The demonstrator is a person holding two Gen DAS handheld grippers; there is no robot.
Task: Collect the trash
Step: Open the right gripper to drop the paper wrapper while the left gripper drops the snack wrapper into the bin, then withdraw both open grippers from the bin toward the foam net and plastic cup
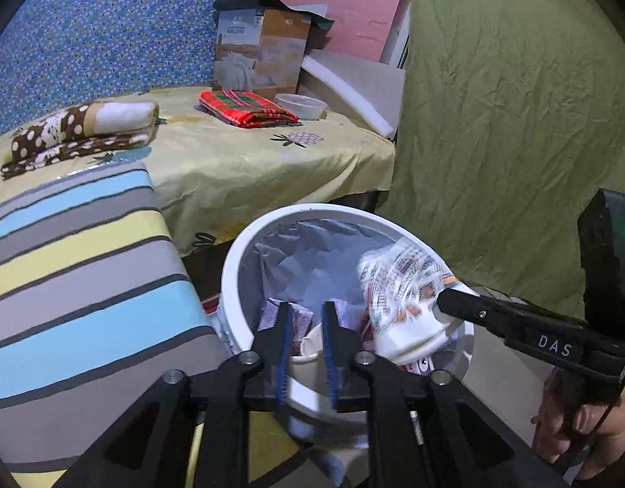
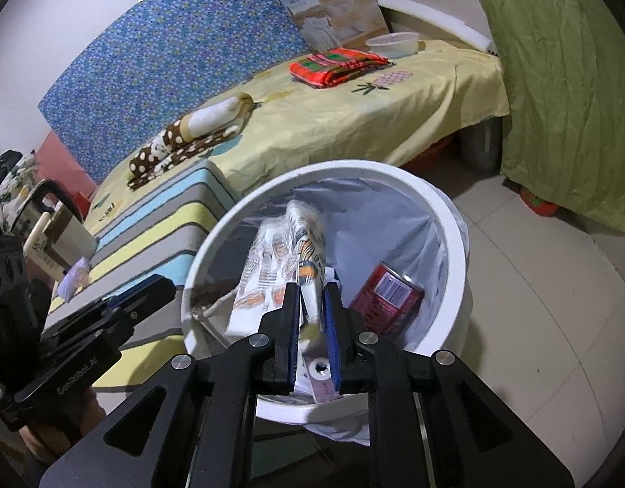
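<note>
Right gripper [image 2: 311, 305] clamps a printed wrapper [image 2: 272, 268] above the bin [image 2: 455, 219]; left gripper [image 1: 306, 317] parted, empty.

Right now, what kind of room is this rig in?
Most likely a bedroom in a home. A bed with a yellow sheet carries folded blankets, a blue patterned mattress leans on the wall behind, and a lined white trash bin stands on the tiled floor.

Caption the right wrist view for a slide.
Right gripper holds a printed wrapper over the white bin.
</note>
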